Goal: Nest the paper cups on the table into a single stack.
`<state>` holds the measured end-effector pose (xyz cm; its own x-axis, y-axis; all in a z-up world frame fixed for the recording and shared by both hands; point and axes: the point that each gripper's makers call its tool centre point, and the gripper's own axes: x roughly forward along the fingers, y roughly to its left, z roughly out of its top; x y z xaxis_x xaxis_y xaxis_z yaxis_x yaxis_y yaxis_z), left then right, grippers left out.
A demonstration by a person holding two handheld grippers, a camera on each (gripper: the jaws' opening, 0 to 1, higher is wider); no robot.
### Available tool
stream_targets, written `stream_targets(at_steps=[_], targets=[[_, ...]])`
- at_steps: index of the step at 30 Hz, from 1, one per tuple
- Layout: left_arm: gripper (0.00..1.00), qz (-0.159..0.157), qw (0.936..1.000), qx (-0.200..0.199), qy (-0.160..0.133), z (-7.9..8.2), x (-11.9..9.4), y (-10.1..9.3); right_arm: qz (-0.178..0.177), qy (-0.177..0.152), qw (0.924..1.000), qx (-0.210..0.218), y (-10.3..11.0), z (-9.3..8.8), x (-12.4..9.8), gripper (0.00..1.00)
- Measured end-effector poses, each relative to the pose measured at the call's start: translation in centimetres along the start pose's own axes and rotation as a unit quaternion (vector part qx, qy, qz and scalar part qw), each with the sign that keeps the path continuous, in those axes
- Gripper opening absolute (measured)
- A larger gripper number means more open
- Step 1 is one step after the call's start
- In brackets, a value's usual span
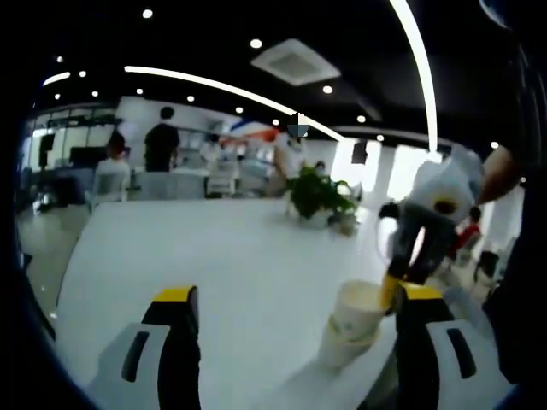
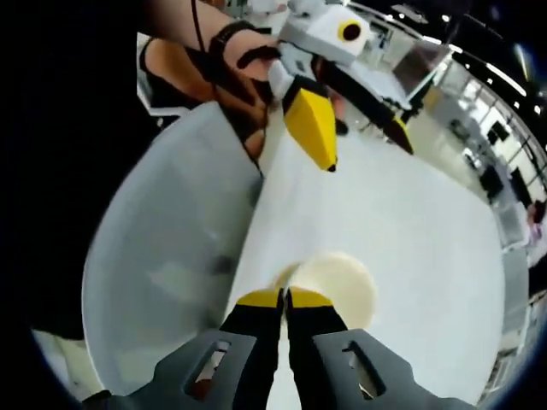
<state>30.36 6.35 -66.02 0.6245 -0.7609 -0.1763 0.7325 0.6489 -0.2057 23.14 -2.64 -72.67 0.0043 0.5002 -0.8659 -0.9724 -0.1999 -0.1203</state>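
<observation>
A nested stack of pale paper cups [image 1: 352, 323] stands upright on the white table [image 1: 214, 256], just left of my left gripper's right jaw. My left gripper [image 1: 297, 295] is open wide, with nothing between its jaws. My right gripper [image 1: 390, 294] comes down from the right onto the stack's rim. Seen from above in the right gripper view, the top paper cup [image 2: 340, 284] has its near rim pinched between the jaws of the right gripper [image 2: 285, 298], which stand almost together. The left gripper [image 2: 367, 158] hangs open above the table [image 2: 410, 231], held by a hand.
A potted green plant [image 1: 318, 195] stands on the table's far side. People stand and sit among chairs and desks in the background. The table edge [image 2: 244, 256] runs close beside the cup, with a grey surface [image 2: 162, 248] beyond it.
</observation>
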Motion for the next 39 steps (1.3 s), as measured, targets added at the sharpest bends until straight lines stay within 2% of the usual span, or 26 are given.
stream_targets(at_steps=[8,18,23,30,39], targets=[[0.93,0.001,1.0000,-0.001,0.003,-0.3,-0.2,0.3,0.010,0.011,0.9999,0.006,0.1,-0.8,0.9,0.00],[0.92,0.007,1.0000,-0.001,0.003,-0.5,-0.3,0.5,0.017,0.016,0.9997,-0.010,0.2,-1.0,1.5,0.00],[0.92,0.006,0.9999,-0.007,0.007,-0.9,-0.3,0.5,0.021,0.011,0.9997,0.002,0.4,-1.1,1.6,0.00],[0.92,0.009,0.9999,-0.007,0.007,-0.9,-0.4,0.5,0.022,0.009,0.9997,0.011,0.5,-1.3,1.9,0.08],[0.92,0.010,0.9999,-0.009,0.007,-0.9,-0.5,0.6,0.015,-0.002,0.9997,0.021,0.7,-1.3,2.0,0.12]])
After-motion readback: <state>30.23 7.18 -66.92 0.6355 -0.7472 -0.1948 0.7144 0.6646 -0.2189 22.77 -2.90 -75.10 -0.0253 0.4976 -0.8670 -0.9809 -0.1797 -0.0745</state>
